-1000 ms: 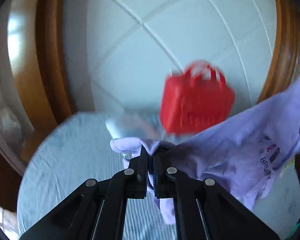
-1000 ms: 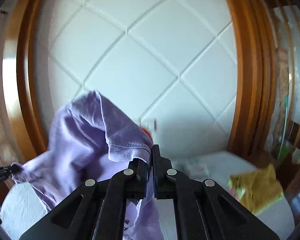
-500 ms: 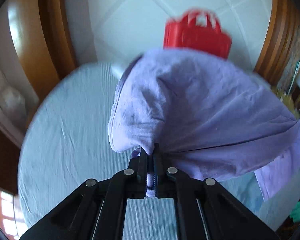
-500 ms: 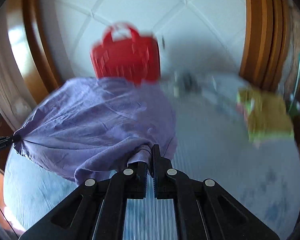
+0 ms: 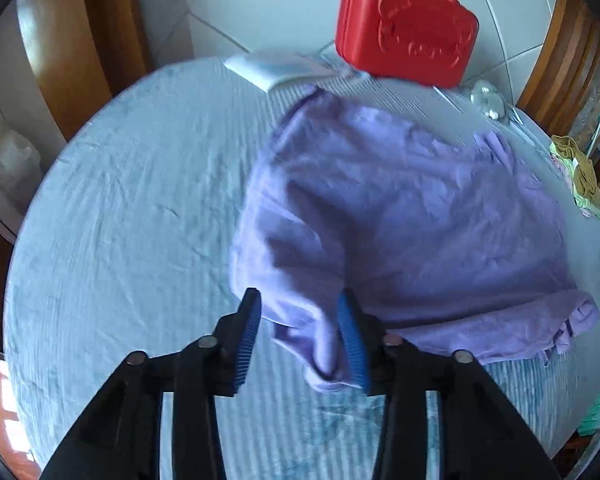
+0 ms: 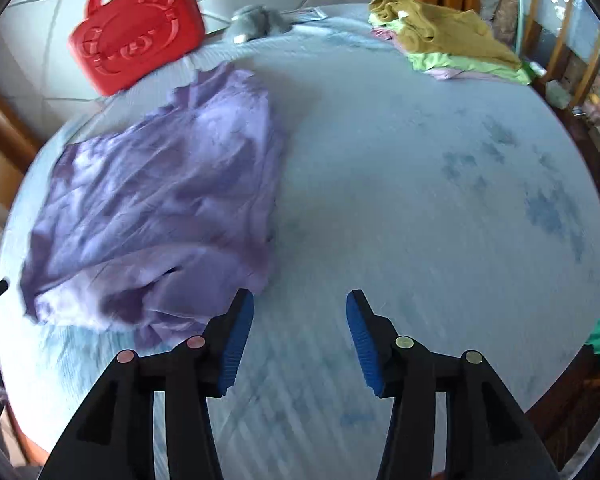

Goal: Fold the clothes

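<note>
A lilac T-shirt (image 5: 400, 216) lies spread and rumpled on the pale blue bed (image 5: 112, 216). My left gripper (image 5: 300, 312) is open, and the shirt's near corner still drapes between its blue pads, against the right one. In the right wrist view the same T-shirt (image 6: 160, 208) lies to the left. The right gripper (image 6: 300, 304) is open over bare bedsheet (image 6: 440, 208), its left finger just touching the shirt's near edge, nothing between the pads.
A red plastic case (image 5: 408, 24) stands at the head of the bed, seen also as the red case (image 6: 136, 28). A stack of folded clothes (image 6: 448, 40), ochre on top, sits at the far right. A grey soft toy (image 6: 256, 20) lies near the headboard.
Both grippers were shut on the shirt and held it up; they swung it down onto the bed and have both opened. The shirt now lies flat.
</note>
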Motion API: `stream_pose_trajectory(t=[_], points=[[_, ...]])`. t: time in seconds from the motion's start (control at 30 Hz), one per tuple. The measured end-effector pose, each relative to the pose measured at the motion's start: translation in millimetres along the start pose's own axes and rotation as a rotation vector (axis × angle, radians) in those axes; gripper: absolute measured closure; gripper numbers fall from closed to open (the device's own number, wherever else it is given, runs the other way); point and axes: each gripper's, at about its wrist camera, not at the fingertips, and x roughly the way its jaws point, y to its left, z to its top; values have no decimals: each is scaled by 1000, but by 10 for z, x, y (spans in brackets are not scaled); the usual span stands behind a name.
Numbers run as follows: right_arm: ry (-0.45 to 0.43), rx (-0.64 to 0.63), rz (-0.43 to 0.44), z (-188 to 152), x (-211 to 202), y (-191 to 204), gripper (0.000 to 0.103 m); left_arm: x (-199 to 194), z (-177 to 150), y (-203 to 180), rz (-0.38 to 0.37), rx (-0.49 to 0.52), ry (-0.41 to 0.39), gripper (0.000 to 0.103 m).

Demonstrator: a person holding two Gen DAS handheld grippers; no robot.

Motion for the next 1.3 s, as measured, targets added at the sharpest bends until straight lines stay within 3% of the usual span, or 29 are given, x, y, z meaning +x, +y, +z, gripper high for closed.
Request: stream_pose_trajectory(t=[0.23,0.57,0.63,0.73,0.77,0.8,0.83,1.03,1.13,1.2,1.3], points=[[82,-42,79,-454,232,448,55,206,-242,232,1,2,68,61],[57,-84,33,-511,408,720,55,405,-312,-197,-73,131,119,62],[41,-87,8,-475,451,752,55,488,-324,-285,-63,158,153,100],[21,-101,-1,-417,545,837,55,508,-309,-330,-46,150,150,100],[14,-111,-10,-399,578,872,65,495,-304,-328,-39,148,148,100],[4,-141,-43,-384,596,928,87,480,-301,-323,-32,144,146,101],[5,-144,-49,-363,588,945,101,444,-293,-303,-23,135,143,101],[35,-98,-32,-563,61,710,100,-49,-326,-89,-4,145,114,101],[52,-70,-19,-695,-246,559,100,-40,-432,9,-11,146,154,99],[111,-24,-50,-788,-172,416,97,89,-481,56,2,136,184,99],[157,58,-95,-870,-100,241,89,124,-504,126,-39,88,213,99]])
